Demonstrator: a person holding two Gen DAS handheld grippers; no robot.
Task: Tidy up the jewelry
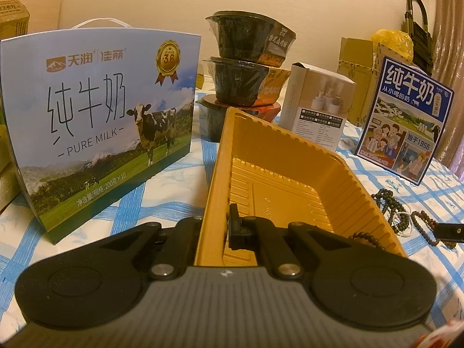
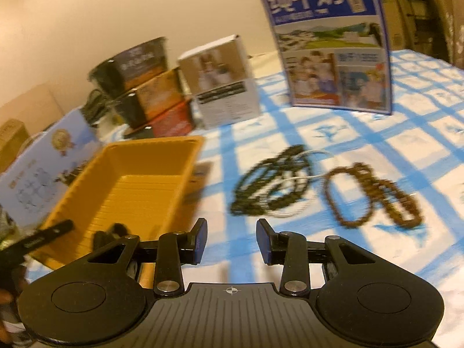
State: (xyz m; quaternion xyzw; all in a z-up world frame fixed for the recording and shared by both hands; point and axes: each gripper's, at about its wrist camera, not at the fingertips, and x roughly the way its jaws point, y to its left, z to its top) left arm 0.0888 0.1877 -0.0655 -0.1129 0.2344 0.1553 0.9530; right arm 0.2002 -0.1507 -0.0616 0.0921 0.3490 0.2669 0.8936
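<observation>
Right wrist: blue-checked tablecloth (image 2: 333,133) — cream wall (image 2: 116,14).

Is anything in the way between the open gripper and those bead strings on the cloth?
Nothing visible is. The right gripper is open, and only bare checked cloth lies between it and the dark beads and the brown beads.

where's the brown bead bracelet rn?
Right wrist view: the brown bead bracelet lies on the checked tablecloth, right of the dark green beads, ahead-right of the open right claw.
</observation>
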